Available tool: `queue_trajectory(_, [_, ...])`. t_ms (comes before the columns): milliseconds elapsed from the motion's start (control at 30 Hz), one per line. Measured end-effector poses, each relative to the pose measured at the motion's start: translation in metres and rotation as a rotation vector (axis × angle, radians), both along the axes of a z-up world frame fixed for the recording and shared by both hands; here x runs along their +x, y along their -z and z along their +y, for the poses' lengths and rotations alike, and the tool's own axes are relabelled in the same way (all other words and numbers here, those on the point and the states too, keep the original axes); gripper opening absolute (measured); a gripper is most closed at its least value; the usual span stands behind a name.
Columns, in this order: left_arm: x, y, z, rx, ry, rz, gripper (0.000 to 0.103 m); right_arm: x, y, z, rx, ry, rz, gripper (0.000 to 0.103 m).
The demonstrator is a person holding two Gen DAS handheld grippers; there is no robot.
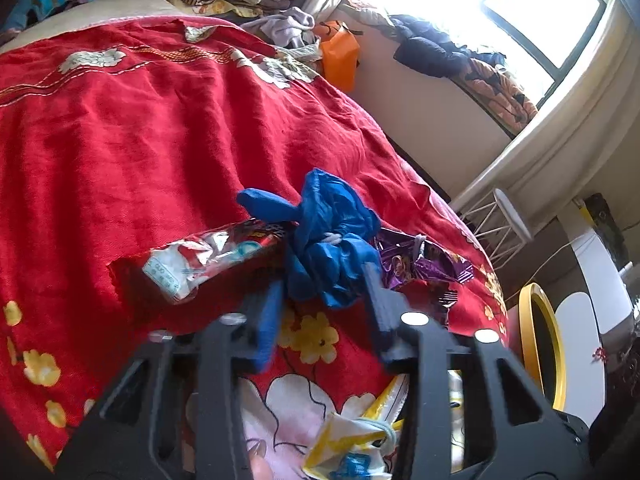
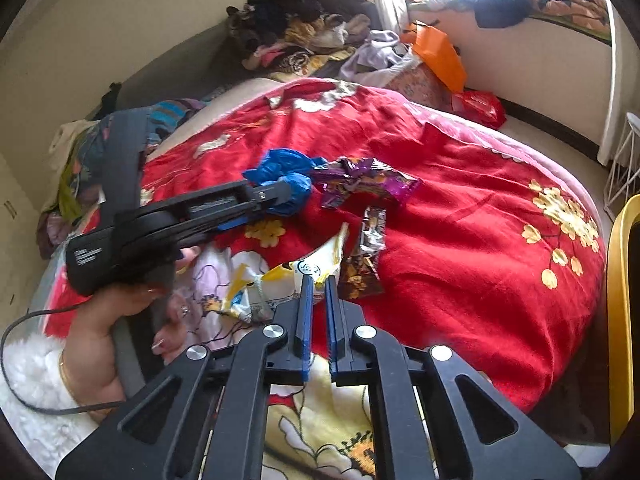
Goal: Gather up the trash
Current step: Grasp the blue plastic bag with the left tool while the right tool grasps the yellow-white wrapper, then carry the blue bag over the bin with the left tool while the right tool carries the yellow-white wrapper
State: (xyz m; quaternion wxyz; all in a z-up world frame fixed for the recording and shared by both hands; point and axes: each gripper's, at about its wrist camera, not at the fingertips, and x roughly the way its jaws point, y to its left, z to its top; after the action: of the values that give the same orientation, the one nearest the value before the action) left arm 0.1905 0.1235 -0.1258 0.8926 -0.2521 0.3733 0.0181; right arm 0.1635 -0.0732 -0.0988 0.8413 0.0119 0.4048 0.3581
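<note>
blue plastic bag [image 1: 328, 240] between left gripper [image 1: 320, 288] jaws

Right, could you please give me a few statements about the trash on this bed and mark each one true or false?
1. The left gripper is closing around the crumpled blue plastic bag. True.
2. The right gripper pinches the purple wrapper. False: it grips the yellow-and-white wrapper.
3. The purple wrapper lies beside the blue bag on the red floral blanket. True.
4. The orange bag lies among the wrappers. False: it sits beyond the bed, by the wall.
</note>
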Motion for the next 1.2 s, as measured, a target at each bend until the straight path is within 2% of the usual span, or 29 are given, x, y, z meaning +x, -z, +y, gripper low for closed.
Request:
queue_trajectory(200, [-0.001, 0.0, -0.005, 0.007, 0.023, -0.007, 0.006, -0.007, -0.005, 0.001, 0.009, -0.023, -0.015, 0.004])
queue_trajectory(267, [-0.004, -0.003, -0.008, 0.017, 0.04, -0.017, 0.005, -0.011, -0.008, 0.001, 0.012, -0.032, -0.02, 0.004])
queue_trajectory(433, [-0.013, -0.011, -0.008, 0.029, 0.062, -0.03, 0.004, -0.022, -0.016, 0.0, 0.015, -0.057, -0.05, 0.004])
queue_trajectory(733, [-0.034, -0.042, -0.002, 0.064, 0.064, -0.084, 0.004, -0.038, -0.038, -0.003, 0.047, -0.082, -0.126, 0.003])
queue_trajectory(1200, [-0.061, -0.088, 0.007, 0.086, 0.044, -0.175, 0.004, -0.044, -0.063, -0.029, 0.085, -0.006, -0.197, 0.002])
